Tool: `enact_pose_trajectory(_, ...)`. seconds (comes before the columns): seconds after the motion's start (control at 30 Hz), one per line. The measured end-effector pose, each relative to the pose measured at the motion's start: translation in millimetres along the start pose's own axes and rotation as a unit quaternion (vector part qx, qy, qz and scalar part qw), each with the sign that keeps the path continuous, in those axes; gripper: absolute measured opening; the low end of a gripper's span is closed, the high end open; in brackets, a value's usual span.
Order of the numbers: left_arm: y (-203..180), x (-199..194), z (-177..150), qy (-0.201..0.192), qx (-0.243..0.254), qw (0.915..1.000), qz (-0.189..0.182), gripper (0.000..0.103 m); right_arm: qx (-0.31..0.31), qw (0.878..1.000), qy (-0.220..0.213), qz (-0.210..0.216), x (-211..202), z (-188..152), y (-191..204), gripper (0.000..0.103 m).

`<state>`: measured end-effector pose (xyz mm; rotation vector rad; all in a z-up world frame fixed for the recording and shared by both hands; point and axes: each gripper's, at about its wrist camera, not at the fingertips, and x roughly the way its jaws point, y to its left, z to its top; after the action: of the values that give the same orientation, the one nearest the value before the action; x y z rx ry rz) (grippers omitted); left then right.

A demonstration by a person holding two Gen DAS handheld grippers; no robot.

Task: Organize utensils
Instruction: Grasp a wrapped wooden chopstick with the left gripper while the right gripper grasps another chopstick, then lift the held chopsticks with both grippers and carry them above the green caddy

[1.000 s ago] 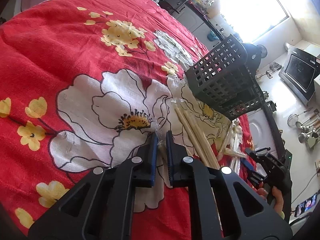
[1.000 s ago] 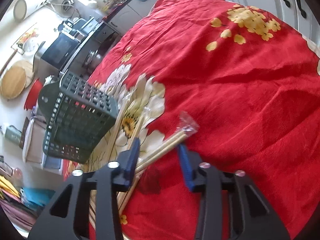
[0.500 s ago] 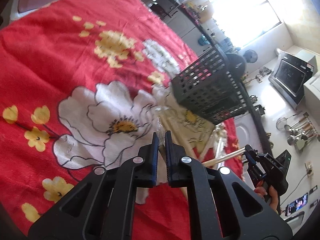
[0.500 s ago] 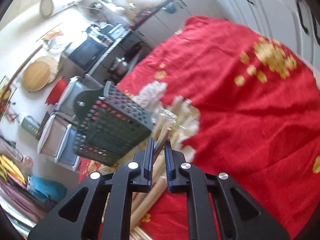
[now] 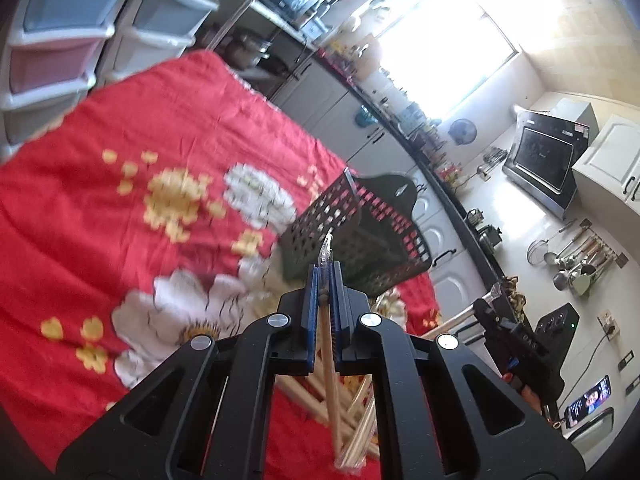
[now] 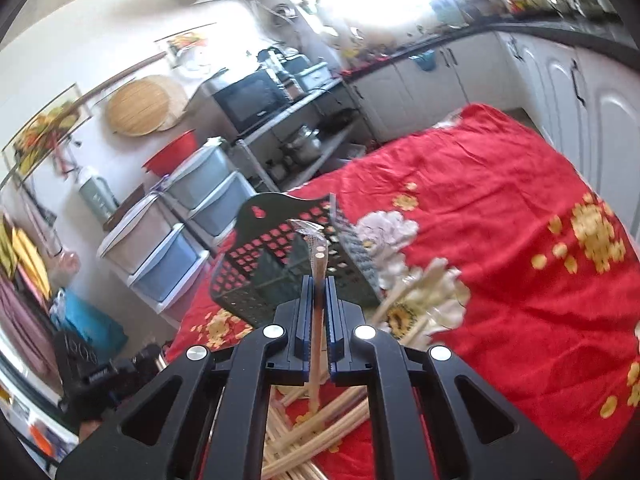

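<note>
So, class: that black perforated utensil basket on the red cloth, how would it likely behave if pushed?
The black basket is mostly holes with thin walls, so probably light and easily shoved. It already sits tilted on the soft red cloth, so it may tip rather than slide. The cloth might bunch under it.

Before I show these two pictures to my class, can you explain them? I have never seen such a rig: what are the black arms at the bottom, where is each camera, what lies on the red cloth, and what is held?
No robot here: a person holds a two-finger tool in each hand, and a fisheye camera on each one looks forward along its fingers. The black arms at the bottom are those fingers.

The left-wrist picture shows the left tool shut on wrapped chopsticks. It also shows the right tool from outside. The right-wrist picture shows that tool shut on another wrapped pair.

On the red flowered cloth lie a black perforated basket and, below the tools, a loose pile of chopsticks. Both held pairs point towards the basket.
</note>
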<state>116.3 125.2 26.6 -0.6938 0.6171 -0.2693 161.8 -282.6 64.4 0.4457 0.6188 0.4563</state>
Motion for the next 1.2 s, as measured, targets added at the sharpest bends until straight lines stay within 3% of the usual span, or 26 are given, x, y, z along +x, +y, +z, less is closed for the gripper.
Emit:
enact_pose_trajectory(0.33,-45,-8,29,-0.032,0.047,0.9982,-0.022,0.003,-0.077,0.997,-0.014,0.025,-11,18,42,0.006)
enact_pose_trajectory(0.67,-105,-11,57,-0.074,0.106,0.9902,-0.053,0.003,-0.131,0.989,-0.052,0.041,-28,47,72,0.006)
enact_pose_trajectory(1.2,-159,-4,110,-0.159,0.161,0.9737,-0.029,0.003,-0.171,0.978,-0.119,0.012,-21,101,85,0.006)
